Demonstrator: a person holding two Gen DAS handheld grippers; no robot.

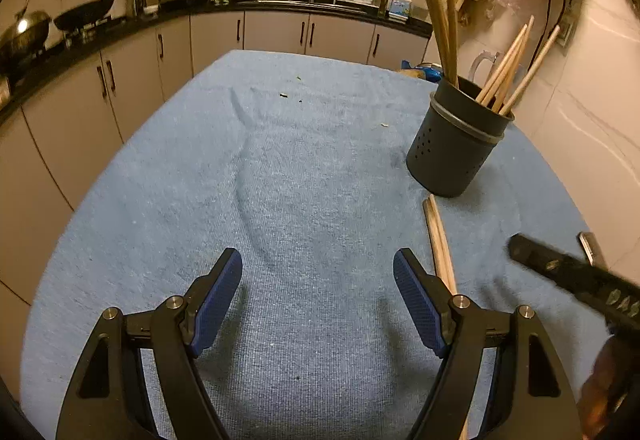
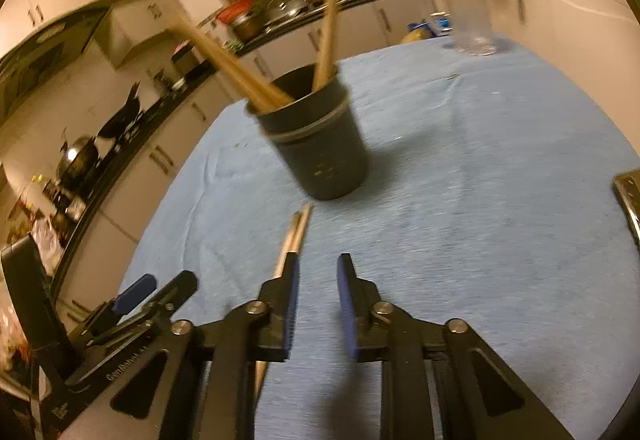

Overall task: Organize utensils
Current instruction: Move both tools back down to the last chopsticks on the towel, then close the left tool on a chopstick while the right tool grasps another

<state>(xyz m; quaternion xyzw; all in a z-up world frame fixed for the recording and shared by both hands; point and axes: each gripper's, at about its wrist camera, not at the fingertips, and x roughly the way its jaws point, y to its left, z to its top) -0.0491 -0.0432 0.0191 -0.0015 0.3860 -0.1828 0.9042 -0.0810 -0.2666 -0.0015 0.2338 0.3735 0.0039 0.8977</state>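
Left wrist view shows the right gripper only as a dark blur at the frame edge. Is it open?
Observer: Yes. In the right wrist view the right gripper is open by a narrow gap, with nothing in it.
Operator: Are the loose chopsticks lined up with that gap?
Observer: No. The chopsticks lie on the blue cloth just off the gripper's left side, their tips pointing toward the holder.
Operator: Anything beyond the holder?
Observer: A clear glass stands upright near the table's far edge, apart from the holder.
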